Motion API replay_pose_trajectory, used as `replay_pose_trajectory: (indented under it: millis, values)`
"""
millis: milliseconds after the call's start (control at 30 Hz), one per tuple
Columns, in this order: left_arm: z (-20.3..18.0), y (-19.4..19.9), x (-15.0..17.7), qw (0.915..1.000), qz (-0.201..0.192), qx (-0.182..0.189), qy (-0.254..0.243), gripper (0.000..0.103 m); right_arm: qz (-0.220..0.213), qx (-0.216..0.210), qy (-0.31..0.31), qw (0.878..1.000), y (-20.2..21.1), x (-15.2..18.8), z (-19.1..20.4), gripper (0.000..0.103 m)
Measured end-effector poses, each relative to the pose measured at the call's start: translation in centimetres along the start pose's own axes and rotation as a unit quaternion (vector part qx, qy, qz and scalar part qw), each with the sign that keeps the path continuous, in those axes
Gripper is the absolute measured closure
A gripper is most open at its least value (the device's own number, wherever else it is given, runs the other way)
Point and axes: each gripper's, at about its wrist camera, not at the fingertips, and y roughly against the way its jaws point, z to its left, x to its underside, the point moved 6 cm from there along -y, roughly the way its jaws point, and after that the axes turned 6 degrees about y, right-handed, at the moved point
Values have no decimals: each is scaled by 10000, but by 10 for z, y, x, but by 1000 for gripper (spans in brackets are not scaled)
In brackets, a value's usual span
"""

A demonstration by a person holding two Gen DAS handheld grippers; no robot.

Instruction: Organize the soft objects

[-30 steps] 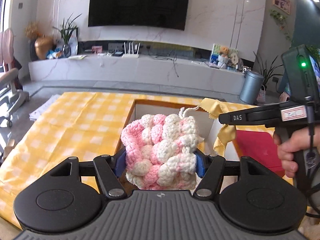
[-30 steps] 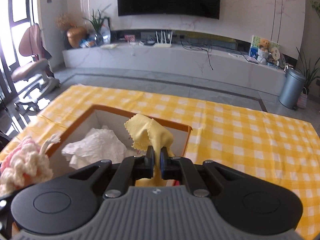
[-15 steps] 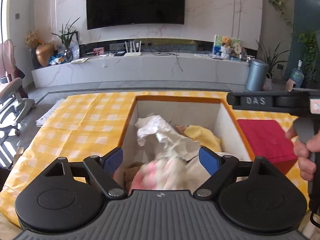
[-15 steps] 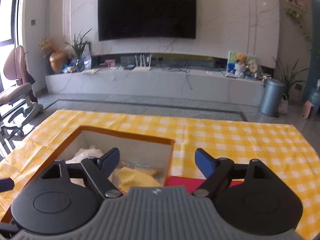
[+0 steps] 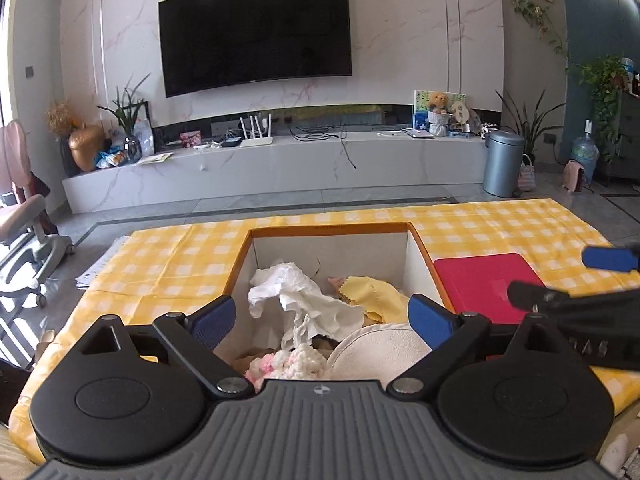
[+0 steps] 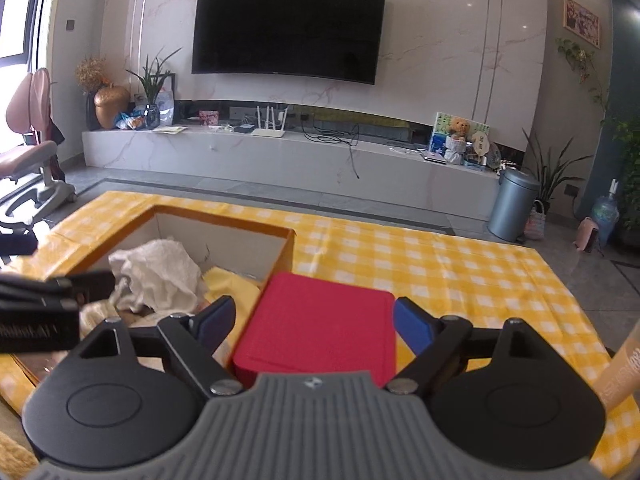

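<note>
An open box with an orange rim (image 5: 328, 229) stands on the table and holds soft things. These are a crumpled white cloth (image 5: 296, 292), a yellow cloth (image 5: 372, 292), a pink-and-white knitted piece (image 5: 288, 362) and a white fluffy round pad (image 5: 380, 348). My left gripper (image 5: 320, 312) hangs open over the box's near side, with nothing between its pads. My right gripper (image 6: 314, 320) is to the right of the box (image 6: 224, 220), above a flat red box (image 6: 320, 304). Its jaws are opening and nothing is between them. The white cloth (image 6: 156, 272) and yellow cloth (image 6: 232, 284) lie in the box.
A yellow checked tablecloth (image 5: 500, 224) covers the table, whose far edge drops to a grey floor. A tan cylinder (image 6: 616, 376) stands at the near right edge. An office chair (image 5: 28, 232) is off to the left.
My left gripper opened and the knitted piece dropped into the box. My right gripper let go of the yellow cloth, which now lies in the box, and moved right over the red box.
</note>
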Motion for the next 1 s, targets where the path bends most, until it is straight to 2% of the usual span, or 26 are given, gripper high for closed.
replay_pose_trajectory:
  millis: [100,233,333,533,1000]
  values:
    - [-6,7,-2,9995,-261,-105,133,0,83,71,-168,9998,-1,12,-6,18]
    - [-19,10,1,9988,-255,352,223,0,162,254,-121,9995,0,25,-10,18]
    - [-30,12,4,9979,-368,510,139,0,143,141,-198,9996,3,28,-9,18]
    - [-41,10,11,9987,-363,348,58,0,-7,91,-235,9997,9,26,-7,18]
    - [-44,11,14,9985,-300,444,145,0,-34,14,-386,9992,10,25,-8,18]
